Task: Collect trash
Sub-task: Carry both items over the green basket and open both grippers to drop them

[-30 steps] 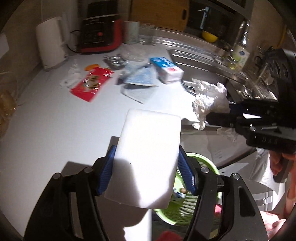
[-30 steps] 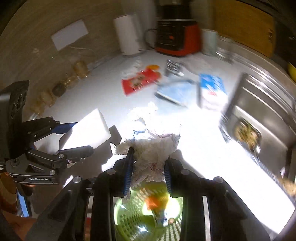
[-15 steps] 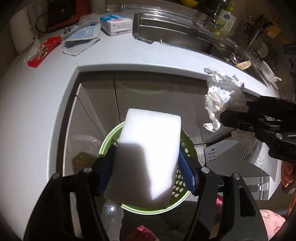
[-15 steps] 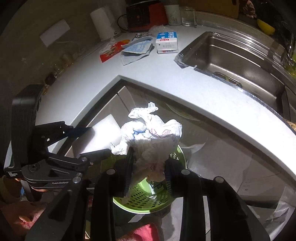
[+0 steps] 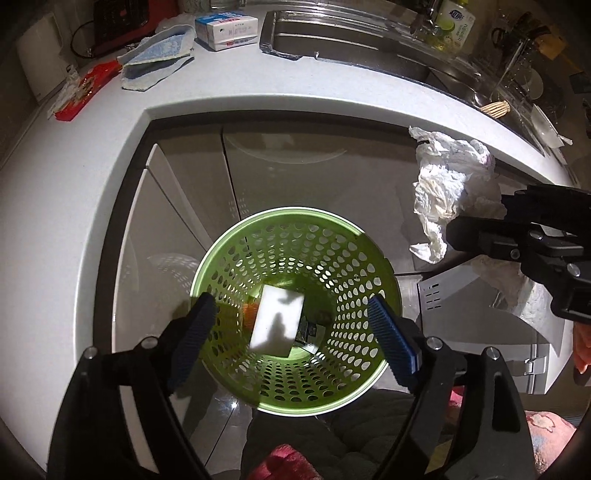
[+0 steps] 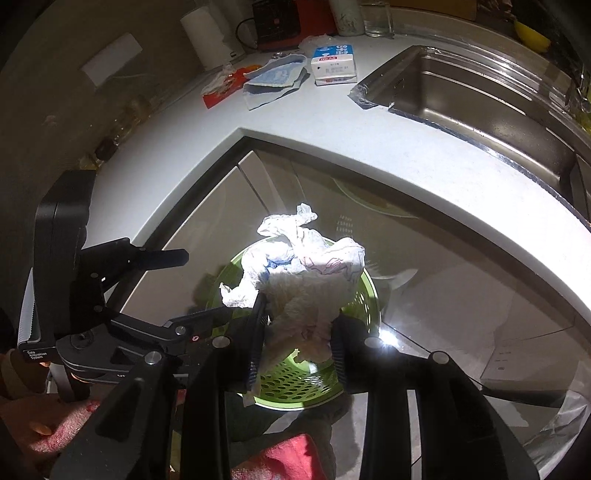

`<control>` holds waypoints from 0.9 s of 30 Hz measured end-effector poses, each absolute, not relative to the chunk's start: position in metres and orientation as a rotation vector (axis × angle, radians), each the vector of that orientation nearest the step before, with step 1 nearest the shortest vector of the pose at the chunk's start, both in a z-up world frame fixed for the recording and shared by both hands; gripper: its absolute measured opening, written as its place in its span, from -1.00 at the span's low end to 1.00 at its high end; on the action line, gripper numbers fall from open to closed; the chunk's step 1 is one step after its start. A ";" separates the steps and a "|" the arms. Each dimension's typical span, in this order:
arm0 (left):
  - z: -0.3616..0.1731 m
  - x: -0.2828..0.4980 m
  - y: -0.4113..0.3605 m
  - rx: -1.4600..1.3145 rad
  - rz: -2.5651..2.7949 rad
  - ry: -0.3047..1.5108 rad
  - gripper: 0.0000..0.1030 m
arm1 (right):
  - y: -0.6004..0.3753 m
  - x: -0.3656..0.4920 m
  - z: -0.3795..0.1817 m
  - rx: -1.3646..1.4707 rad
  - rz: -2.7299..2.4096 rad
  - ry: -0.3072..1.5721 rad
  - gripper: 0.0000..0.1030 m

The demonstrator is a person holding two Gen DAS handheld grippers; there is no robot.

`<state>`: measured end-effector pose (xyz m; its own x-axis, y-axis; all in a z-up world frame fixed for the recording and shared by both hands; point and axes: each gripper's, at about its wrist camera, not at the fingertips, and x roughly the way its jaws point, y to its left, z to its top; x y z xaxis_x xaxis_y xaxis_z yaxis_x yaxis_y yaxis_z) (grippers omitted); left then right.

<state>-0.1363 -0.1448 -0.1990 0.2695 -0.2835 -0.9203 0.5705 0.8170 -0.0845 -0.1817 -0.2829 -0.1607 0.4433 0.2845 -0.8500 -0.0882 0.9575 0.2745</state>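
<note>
A green perforated basket (image 5: 354, 373) stands on the floor below the counter edge. A white foam block (image 5: 277, 326) lies inside it among other scraps. My left gripper (image 5: 293, 336) hangs above the basket mouth, its jaws opening wide with nothing pressed between the blue pads (image 5: 391, 341). My right gripper (image 6: 297, 328) is shut on a crumpled white paper wad (image 6: 306, 280) and holds it over the basket (image 6: 365, 306). The same wad (image 5: 450, 184) shows at the right of the left wrist view. The left gripper (image 6: 173, 288) is seen from the side in the right wrist view.
On the white counter (image 5: 74, 184) lie a red wrapper (image 5: 83, 92), a blue-white cloth (image 5: 159, 55) and a small carton (image 5: 225, 27). A steel sink (image 6: 480, 96) sits at the right. Cabinet doors (image 5: 207, 184) stand behind the basket. Red-pink fabric (image 5: 284, 461) lies below.
Both grippers moved off the counter to above the green basket. The left jaws spread and the white foam block dropped into the basket. The right still holds the paper wad.
</note>
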 end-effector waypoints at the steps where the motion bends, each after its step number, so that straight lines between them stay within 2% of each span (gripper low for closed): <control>1: -0.198 -0.136 -0.143 0.287 -0.583 1.161 0.59 | -0.282 -0.181 -0.160 0.200 0.236 1.088 -0.34; 6: -0.185 -0.127 -0.130 0.265 -0.540 1.149 0.59 | -0.282 -0.176 -0.163 0.203 0.246 1.095 -0.32; 9: -0.170 -0.120 -0.112 0.229 -0.508 1.118 0.60 | -0.275 -0.175 -0.170 0.189 0.267 1.116 -0.23; 11: -0.163 -0.115 -0.103 0.207 -0.484 1.102 0.64 | -0.269 -0.175 -0.176 0.180 0.284 1.142 -0.04; 13: -0.154 -0.108 -0.089 0.188 -0.453 1.079 0.75 | -0.262 -0.175 -0.183 0.172 0.295 1.168 0.31; 16: -0.147 -0.095 -0.072 0.158 -0.416 1.062 0.75 | -0.256 -0.175 -0.187 0.177 0.290 1.179 0.60; 27: -0.132 -0.039 -0.057 0.109 -0.419 1.019 0.75 | -0.271 -0.132 -0.151 0.227 0.146 1.059 0.90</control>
<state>-0.0386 -0.0569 -0.1322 0.4523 -0.2881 -0.8440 0.3884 0.9156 -0.1044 -0.1325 -0.2707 -0.1508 0.4835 0.2270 -0.8454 -0.0099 0.9671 0.2540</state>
